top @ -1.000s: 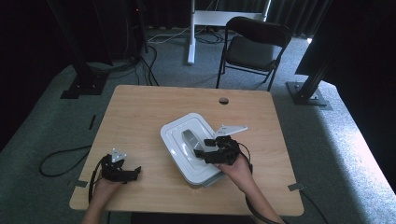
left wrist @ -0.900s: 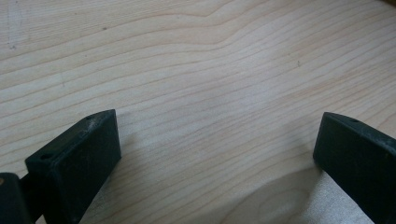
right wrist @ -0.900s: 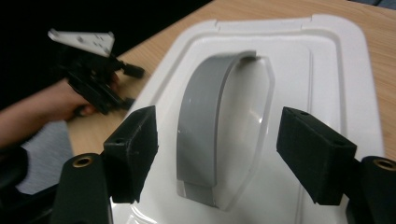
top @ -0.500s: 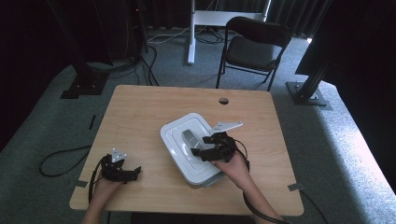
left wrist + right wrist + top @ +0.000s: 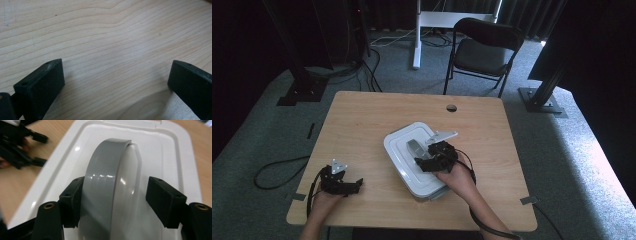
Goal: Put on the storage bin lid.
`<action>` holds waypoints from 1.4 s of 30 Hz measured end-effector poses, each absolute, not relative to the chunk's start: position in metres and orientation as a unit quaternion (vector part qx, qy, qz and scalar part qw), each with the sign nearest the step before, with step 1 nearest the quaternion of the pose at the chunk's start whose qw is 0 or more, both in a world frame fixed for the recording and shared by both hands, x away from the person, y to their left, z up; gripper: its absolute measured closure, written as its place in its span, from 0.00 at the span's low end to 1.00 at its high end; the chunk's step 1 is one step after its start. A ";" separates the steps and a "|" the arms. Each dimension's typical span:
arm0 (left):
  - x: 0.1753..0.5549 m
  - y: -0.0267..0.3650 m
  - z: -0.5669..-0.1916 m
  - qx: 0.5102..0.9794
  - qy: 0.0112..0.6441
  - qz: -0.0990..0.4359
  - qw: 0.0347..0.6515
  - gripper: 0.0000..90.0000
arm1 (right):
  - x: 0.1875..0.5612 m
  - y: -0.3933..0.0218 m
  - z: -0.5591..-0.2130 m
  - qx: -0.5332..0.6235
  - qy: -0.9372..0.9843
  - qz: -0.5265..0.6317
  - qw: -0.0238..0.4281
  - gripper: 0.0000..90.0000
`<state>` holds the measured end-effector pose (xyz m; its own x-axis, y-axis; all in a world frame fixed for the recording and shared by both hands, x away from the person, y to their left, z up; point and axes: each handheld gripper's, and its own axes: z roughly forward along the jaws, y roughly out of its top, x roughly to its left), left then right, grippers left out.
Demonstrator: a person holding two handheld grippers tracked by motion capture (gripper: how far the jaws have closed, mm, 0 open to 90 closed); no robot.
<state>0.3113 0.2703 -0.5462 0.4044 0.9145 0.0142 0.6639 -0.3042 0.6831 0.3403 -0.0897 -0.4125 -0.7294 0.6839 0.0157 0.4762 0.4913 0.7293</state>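
Observation:
A white plastic box with a white lid lies in the middle of the table. A grey arched handle runs along the lid's centre. My right gripper hangs over the lid from the right. Its jaws straddle the handle: the left pad lies against it, the right pad stands off with a gap. The jaws have just been closing slightly. My left gripper rests on the table's front left, open, with bare wood between its jaws.
The wooden table has a round cable hole near its far edge. A black chair stands behind the table. Cables trail on the carpet at the left. The left gripper also appears beyond the box.
My right gripper has shifted a little to the left over the lid, further along the handle. The left gripper has stayed in place.

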 end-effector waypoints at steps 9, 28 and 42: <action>0.311 0.270 -0.546 0.781 0.505 0.206 0.304 0.01 | 0.337 -0.088 -0.414 0.329 0.855 0.370 0.156 0.37; 0.311 0.270 -0.546 0.781 0.506 0.206 0.304 0.01 | 0.340 -0.093 -0.413 0.334 0.853 0.383 0.121 0.23; 0.311 0.270 -0.546 0.780 0.506 0.206 0.305 0.01 | 0.328 -0.093 -0.415 0.331 0.857 0.371 0.139 0.18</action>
<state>0.3113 0.2702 -0.5463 0.4036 0.9148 0.0136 0.6636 -0.3030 0.6840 0.3278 -0.0928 -0.4146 -0.7427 0.6696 0.0078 0.4642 0.5064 0.7267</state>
